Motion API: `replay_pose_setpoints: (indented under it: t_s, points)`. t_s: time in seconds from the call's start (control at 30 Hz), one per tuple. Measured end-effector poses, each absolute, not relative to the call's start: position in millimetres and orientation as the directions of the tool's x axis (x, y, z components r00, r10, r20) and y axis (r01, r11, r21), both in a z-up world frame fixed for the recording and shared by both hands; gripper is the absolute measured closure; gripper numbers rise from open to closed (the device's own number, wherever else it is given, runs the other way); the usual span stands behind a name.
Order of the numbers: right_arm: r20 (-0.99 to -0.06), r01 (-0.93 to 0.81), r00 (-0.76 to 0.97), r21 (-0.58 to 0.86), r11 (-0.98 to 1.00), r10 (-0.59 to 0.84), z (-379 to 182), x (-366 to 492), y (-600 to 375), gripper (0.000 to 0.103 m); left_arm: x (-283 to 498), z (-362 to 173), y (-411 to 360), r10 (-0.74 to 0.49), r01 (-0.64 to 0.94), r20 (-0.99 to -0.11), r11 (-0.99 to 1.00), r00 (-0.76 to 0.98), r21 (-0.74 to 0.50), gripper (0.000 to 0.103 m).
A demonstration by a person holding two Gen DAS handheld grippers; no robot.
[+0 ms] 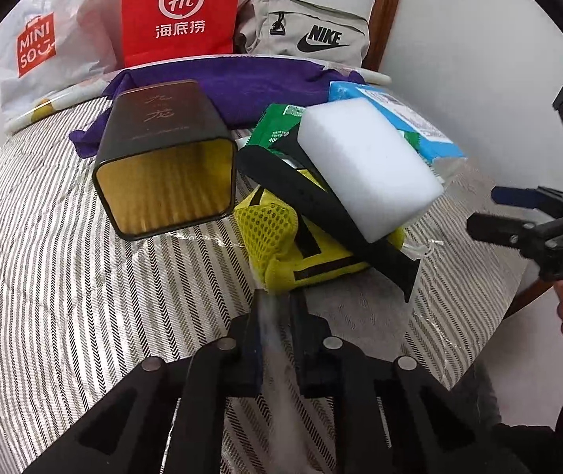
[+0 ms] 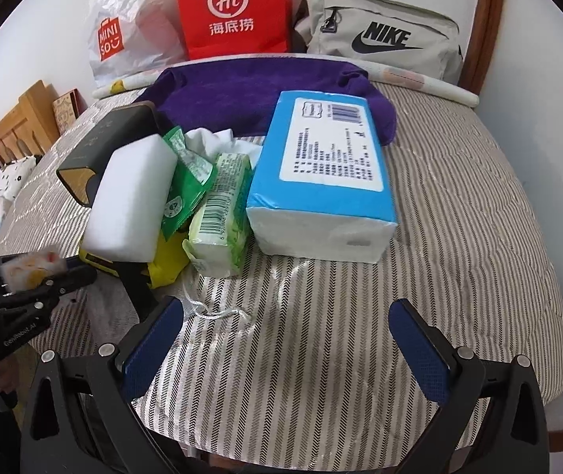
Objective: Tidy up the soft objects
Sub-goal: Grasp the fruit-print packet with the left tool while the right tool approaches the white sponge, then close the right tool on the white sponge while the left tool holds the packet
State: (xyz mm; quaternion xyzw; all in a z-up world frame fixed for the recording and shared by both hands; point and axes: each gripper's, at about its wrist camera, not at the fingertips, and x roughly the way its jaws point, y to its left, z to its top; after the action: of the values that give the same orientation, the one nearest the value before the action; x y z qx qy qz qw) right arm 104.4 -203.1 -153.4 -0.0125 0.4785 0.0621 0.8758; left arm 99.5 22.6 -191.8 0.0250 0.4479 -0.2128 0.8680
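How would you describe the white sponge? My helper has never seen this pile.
On the striped bed, find the purple towel. In the pile before it, left of the blue tissue pack, lies the white sponge: a plain, unprinted foam block, unlike its wrapped neighbours.

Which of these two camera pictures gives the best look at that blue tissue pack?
The right wrist view. There the blue tissue pack lies in full sight, its printed label and white end both visible. In the left wrist view only a strip of it shows, because the white sponge blocks most of it.
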Motion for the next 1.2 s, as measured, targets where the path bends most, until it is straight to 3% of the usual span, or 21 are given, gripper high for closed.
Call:
replay_pose_setpoints:
  t_s: [0.07, 0.6, 1.03, 1.2]
  points:
    - [-0.841, -0.125, 0.532, 0.038, 0.991, 0.100, -154.1, 104.8, -201.5, 0.001, 100.9, -192.4, 26.5, -0.350, 0.384, -0.788, 0.910, 0.507, -0.157, 0.099]
    - [-0.848, -0.135, 0.520, 0.036, 0.990, 0.102, -157.2, 108.4, -193.5, 0.001, 110.5, -184.3, 64.1, -0.363, 0.290, -0.749, 0.928, 0.554, -0.235, 0.100]
    - [-0.768, -0.251, 0.593, 0.111, 0.962, 0.243, -122.1, 108.8, -162.9, 0.004, 125.0, -182.8, 80.2, -0.309, 0.224, -0.762, 0.950, 0.569, -0.217, 0.100]
    - [-0.770, -0.301, 0.589, 0.075, 0.951, 0.247, -122.1, 119.1, -126.0, 0.004, 128.2, -185.7, 86.8, -0.312, 0.209, -0.763, 0.950, 0.566, -0.233, 0.100]
